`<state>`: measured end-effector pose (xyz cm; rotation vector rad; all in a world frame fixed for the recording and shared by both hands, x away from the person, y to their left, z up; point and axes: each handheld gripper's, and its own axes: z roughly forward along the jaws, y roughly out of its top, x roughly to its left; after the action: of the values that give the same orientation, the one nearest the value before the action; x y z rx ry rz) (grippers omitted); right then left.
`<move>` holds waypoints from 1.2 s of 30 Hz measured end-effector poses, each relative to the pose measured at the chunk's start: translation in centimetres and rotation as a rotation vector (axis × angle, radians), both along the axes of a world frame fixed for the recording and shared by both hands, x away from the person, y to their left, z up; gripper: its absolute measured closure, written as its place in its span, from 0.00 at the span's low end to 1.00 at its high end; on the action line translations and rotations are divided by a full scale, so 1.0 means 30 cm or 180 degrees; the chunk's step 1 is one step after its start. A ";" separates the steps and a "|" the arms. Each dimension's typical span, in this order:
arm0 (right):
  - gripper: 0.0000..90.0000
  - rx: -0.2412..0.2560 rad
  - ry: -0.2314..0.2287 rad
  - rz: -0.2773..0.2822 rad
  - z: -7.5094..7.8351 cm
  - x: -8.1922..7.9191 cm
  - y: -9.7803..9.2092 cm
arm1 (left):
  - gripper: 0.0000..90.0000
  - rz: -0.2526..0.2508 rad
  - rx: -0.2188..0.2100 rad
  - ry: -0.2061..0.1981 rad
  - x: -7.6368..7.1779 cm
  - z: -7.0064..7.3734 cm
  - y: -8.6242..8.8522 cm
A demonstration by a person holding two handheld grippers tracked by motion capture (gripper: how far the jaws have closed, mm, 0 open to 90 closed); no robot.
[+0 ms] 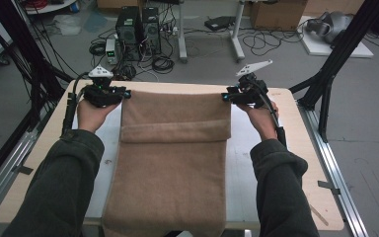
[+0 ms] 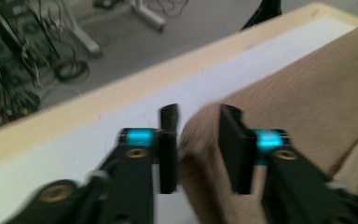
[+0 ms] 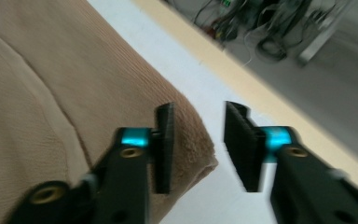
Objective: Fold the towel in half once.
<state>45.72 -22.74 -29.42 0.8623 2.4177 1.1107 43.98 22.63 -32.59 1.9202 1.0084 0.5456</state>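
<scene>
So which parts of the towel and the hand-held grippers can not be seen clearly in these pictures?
- Towel: in the high view its near end is cut off by the bottom edge.
- Left hand-held gripper: motion blur; whether the jaws touch the towel corner between them is unclear.
- Right hand-held gripper: blurred; the corner's underside is hidden.

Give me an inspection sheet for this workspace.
Surface: pale wooden table with white mat.
Job's things: tan terry towel, far edge folded back into a band.
Clutter: nothing seen.
Grippers: left hand-held gripper and right hand-held gripper open at the far corners; the left's jaws straddle the fold.
Cables: black cable trails from the left.
Surroundings: grey floor, black computer towers, cardboard box.
</scene>
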 end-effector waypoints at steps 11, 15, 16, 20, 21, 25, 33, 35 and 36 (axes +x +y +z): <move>0.59 -0.0087 0.0505 0.0213 -0.239 -0.101 0.012 | 0.62 -0.0324 0.0077 0.0332 -0.115 -0.196 0.017; 0.58 -0.0101 0.0643 0.0247 -0.324 -0.137 0.015 | 0.60 -0.0459 0.0260 0.0439 -0.147 -0.249 -0.014; 0.58 -0.0111 0.0661 0.0244 -0.344 -0.144 0.014 | 0.60 -0.0481 0.0295 0.0460 -0.152 -0.262 -0.019; 0.59 -0.0121 0.0762 0.0192 -0.409 -0.155 0.007 | 0.62 -0.0526 0.0283 0.0555 -0.164 -0.311 -0.029; 0.60 -0.0118 0.0776 0.0196 -0.421 -0.155 0.008 | 0.64 -0.0521 0.0291 0.0597 -0.165 -0.330 -0.030; 0.72 -0.0176 0.0780 0.0183 -0.445 -0.155 0.017 | 0.73 -0.0511 0.0271 0.0616 -0.171 -0.361 -0.029; 0.93 -0.0195 0.0724 0.0278 -0.416 -0.172 0.022 | 0.95 -0.0496 0.0304 0.0530 -0.188 -0.335 -0.026; 0.93 -0.0166 0.0678 0.0291 -0.400 -0.180 0.020 | 0.95 -0.0487 0.0261 0.0474 -0.196 -0.318 -0.018; 0.93 -0.0139 0.0634 0.0293 -0.388 -0.187 0.018 | 0.95 -0.0472 0.0232 0.0431 -0.202 -0.307 -0.013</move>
<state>40.12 -22.20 -41.05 0.8937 2.6584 1.0439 37.93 22.25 -41.80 2.1002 0.9319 0.3760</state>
